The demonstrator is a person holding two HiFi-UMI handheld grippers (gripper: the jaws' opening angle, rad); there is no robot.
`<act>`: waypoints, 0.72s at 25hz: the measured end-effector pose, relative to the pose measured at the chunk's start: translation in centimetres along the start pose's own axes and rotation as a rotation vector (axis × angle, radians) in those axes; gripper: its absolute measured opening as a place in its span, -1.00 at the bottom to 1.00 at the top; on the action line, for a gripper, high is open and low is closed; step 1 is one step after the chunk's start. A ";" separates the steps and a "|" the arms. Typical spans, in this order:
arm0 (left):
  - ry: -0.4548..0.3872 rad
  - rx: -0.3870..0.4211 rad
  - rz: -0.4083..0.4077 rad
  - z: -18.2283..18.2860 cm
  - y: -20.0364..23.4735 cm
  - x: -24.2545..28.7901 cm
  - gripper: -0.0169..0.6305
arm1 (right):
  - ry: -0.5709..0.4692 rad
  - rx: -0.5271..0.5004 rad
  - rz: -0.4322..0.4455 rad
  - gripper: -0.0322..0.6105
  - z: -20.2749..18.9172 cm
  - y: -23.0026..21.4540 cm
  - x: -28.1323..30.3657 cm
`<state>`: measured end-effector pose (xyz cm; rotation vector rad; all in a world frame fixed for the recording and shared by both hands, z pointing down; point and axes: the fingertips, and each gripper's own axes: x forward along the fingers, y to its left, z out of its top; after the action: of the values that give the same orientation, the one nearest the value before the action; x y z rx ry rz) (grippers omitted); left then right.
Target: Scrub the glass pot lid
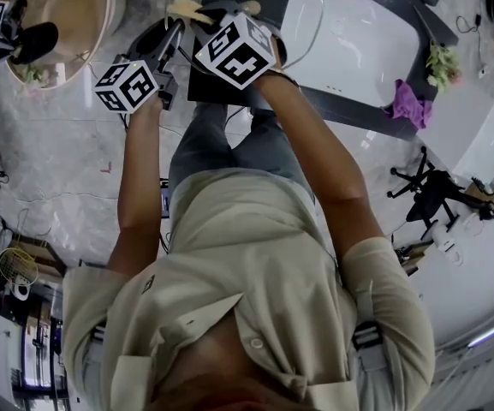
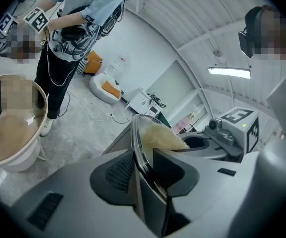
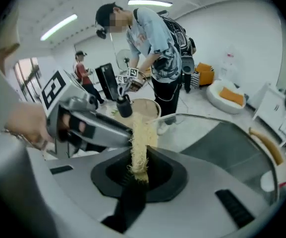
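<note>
The glass pot lid (image 2: 139, 142) stands edge-on between the jaws of my left gripper (image 2: 145, 171), which is shut on its rim. In the head view the lid (image 1: 163, 38) shows as a dark ring past the left gripper (image 1: 166, 68). My right gripper (image 3: 139, 166) is shut on a yellow fibrous scrubber (image 3: 142, 142), and the scrubber's far end lies against the lid's face beside the left gripper (image 3: 85, 127). In the right gripper view the lid's thin rim (image 3: 217, 119) arcs off to the right. The scrubber (image 2: 163, 137) shows just behind the lid, with the right gripper (image 2: 225, 133) beyond.
A round beige table (image 1: 74, 17) stands ahead at the left and a white table (image 1: 349, 39) ahead at the right, with a purple cloth (image 1: 410, 103) on its edge. A black office chair (image 1: 431, 191) stands at the right. Another person (image 3: 158, 51) bends over the round table.
</note>
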<state>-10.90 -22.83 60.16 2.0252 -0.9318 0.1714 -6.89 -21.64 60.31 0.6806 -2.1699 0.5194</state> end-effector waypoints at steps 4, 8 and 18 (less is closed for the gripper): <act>-0.010 -0.011 0.001 0.0 0.0 -0.1 -0.56 | -0.010 0.009 0.032 -0.75 0.8 1.4 0.2; -0.009 -0.005 -0.005 0.0 -0.2 -0.1 -0.56 | -0.005 -0.004 0.018 -0.75 0.6 1.2 -0.1; -0.006 0.012 0.008 -0.1 -0.2 0.0 -0.55 | -0.008 -0.001 -0.006 -0.75 0.2 0.6 -0.4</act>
<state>-10.78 -22.69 60.08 2.0344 -0.9446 0.1756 -7.17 -21.17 59.82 0.6899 -2.1752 0.5129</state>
